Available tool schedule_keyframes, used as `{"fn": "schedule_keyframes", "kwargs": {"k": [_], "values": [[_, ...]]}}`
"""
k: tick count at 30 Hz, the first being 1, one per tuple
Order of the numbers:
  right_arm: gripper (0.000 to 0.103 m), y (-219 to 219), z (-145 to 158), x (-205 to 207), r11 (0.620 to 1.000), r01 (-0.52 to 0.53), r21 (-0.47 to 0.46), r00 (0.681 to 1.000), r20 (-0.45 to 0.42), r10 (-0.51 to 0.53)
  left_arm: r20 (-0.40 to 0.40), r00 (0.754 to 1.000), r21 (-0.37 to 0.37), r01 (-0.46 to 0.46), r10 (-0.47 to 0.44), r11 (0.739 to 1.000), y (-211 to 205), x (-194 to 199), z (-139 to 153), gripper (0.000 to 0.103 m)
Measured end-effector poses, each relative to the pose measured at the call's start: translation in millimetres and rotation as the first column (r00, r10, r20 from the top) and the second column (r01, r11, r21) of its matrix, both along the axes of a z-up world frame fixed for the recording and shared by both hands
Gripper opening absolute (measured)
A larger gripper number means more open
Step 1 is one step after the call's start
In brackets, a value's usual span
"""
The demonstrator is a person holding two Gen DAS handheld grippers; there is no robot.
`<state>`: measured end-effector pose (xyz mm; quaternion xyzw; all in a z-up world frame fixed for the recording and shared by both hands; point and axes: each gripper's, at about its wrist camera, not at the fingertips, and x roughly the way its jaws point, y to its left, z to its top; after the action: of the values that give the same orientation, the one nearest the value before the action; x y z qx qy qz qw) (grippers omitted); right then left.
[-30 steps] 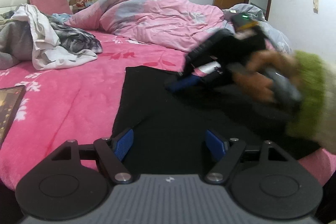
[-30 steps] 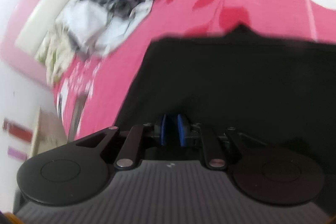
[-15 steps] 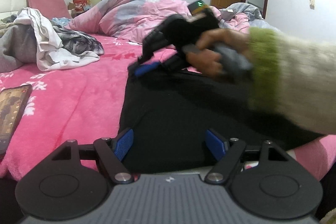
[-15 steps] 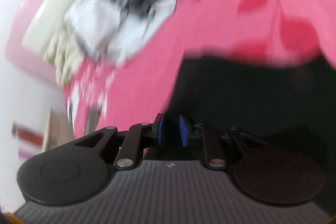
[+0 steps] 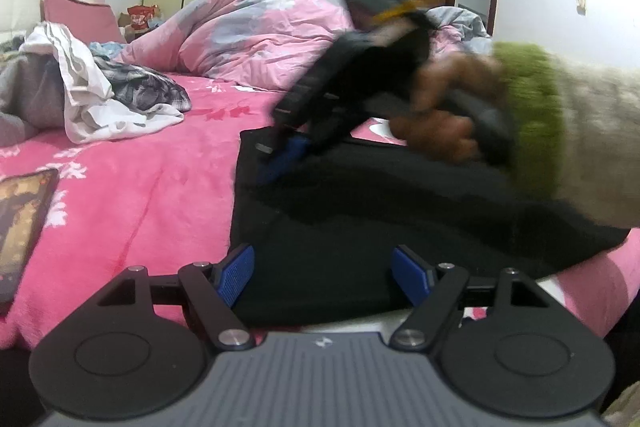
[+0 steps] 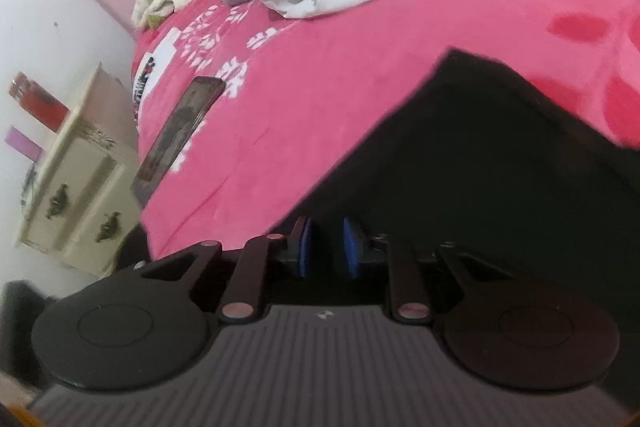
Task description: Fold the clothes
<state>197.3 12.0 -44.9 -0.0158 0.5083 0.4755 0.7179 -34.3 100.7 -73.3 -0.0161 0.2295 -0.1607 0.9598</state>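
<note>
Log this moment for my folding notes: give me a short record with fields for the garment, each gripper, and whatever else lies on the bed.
garment: black garment lying flat on the pink bedspread
left gripper: jaws wide apart, hovering at the garment's near edge, nothing between them
right gripper: tips at the garment's far left corner, jaws narrow; whether cloth is pinched is unclear
right hand: on the handle, green-cuffed sleeve
laundry pile: unfolded clothes, far left on the bed
phone: on the bedspread, left of the garment
duvet: pink, bunched up behind
</note>
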Motion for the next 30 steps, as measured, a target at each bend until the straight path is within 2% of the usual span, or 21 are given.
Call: {"fn": "schedule_keyframes", "kwargs": {"k": [4,7,10,13,16,19,22,27,30], "values": [[0.017,19.2,2.0,24.8,0.992,0.105,0.071,0.991,0.077,-0.110,0.005,1.000,0.010,-0.020,0.020,1.000,0.2,-3.5,4.8,0.077],[0.019,17.2,11.8,21.4,0.989,0.109,0.102,0.991,0.073,-0.116,0.011,1.000,0.000,-0.023,0.023,1.000,4.9,-6.0,6.1,0.077],[0.019,2.6,27.0,-11.8,0.994,-0.055,0.098,0.994,0.104,0.045,0.006,1.000,-0.016,-0.004,0.004,1.000,11.5,-7.8,3.6,0.077],[0.019,-2.9,23.1,-46.8,0.973,-0.232,0.013,0.968,0.101,0.229,0.006,1.000,0.001,0.019,-0.019,1.000,15.6,-12.2,1.6,0.077],[0.018,11.6,6.0,-58.7,0.964,-0.262,-0.049,0.957,0.116,0.266,0.012,1.000,0.033,0.020,-0.020,0.999,17.0,-17.1,4.8,0.077],[0.018,22.6,4.5,-42.2,0.983,-0.155,0.096,0.984,0.098,0.146,0.021,1.000,0.031,0.001,-0.002,1.000,18.4,-19.3,11.1,0.077],[0.019,21.4,7.8,-25.6,0.986,-0.034,0.166,0.998,0.050,0.026,0.040,0.999,-0.001,0.003,-0.003,1.000,16.9,-14.1,16.3,0.077],[0.019,-29.9,29.5,-7.1,0.983,0.102,0.153,0.986,0.116,-0.120,0.037,0.998,-0.005,0.054,-0.054,0.999,2.6,5.5,13.0,0.077],[0.019,-58.3,31.4,6.9,0.981,0.182,0.064,0.965,0.178,-0.190,0.002,0.997,0.018,0.080,-0.081,0.997,-3.9,15.1,5.0,0.077]]}}
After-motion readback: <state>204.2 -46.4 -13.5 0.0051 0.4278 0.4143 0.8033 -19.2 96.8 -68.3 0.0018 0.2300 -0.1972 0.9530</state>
